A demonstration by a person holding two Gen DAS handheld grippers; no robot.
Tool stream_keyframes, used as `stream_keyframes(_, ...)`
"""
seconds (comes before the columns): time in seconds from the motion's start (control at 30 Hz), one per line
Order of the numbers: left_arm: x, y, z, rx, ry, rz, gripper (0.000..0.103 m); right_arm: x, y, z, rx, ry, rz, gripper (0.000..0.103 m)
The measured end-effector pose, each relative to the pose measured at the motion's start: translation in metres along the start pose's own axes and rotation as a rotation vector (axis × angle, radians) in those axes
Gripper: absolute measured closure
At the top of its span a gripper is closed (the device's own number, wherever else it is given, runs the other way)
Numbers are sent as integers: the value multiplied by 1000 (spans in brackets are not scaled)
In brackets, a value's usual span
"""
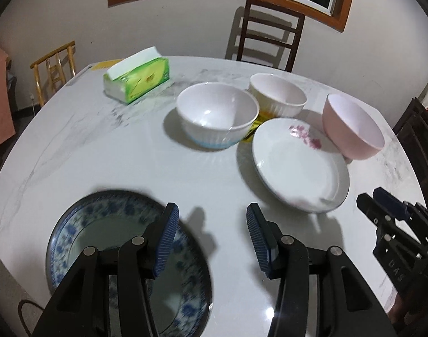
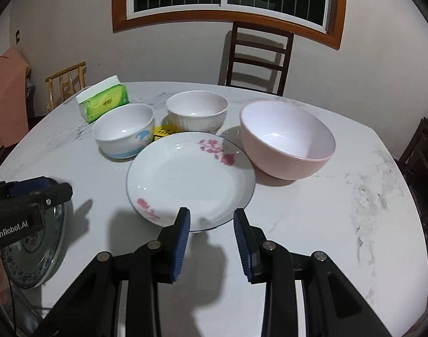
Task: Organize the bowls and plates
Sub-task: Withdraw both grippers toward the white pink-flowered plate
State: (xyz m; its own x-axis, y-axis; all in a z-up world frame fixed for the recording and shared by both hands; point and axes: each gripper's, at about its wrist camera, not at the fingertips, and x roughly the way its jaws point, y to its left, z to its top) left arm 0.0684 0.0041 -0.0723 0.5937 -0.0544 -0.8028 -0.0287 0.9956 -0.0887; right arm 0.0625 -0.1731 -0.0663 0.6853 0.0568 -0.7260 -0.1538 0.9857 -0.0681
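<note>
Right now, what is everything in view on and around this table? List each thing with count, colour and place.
Table: 1, white marble-look, under everything.
Flowered plate: 1, white with pink flowers, centre.
Patterned plate: 1, blue and white, near left edge, below the left gripper.
Pink bowl: 1, pink, right of the flowered plate.
Blue-based bowl: 1, white, left rear of the flowered plate.
Ribbed bowl: 1, white, behind the flowered plate.
Yellow item: 1, between the white bowls, unclear.
Tissue pack: 1, green, far left.
Chairs: dark wooden chair behind; light wooden chair left.
Left gripper: open, empty.
Right gripper: open, empty, at the flowered plate's near rim.
</note>
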Motion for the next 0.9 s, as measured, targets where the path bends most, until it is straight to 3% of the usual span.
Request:
stream_keyframes(0.6, 38, -28, 26, 15, 30, -33, 56, 28, -16, 7, 28, 18, 29, 70)
stream_keyframes(0.9, 62, -29, 35, 13, 48, -41, 56, 48, -31, 15, 69, 36, 90, 70)
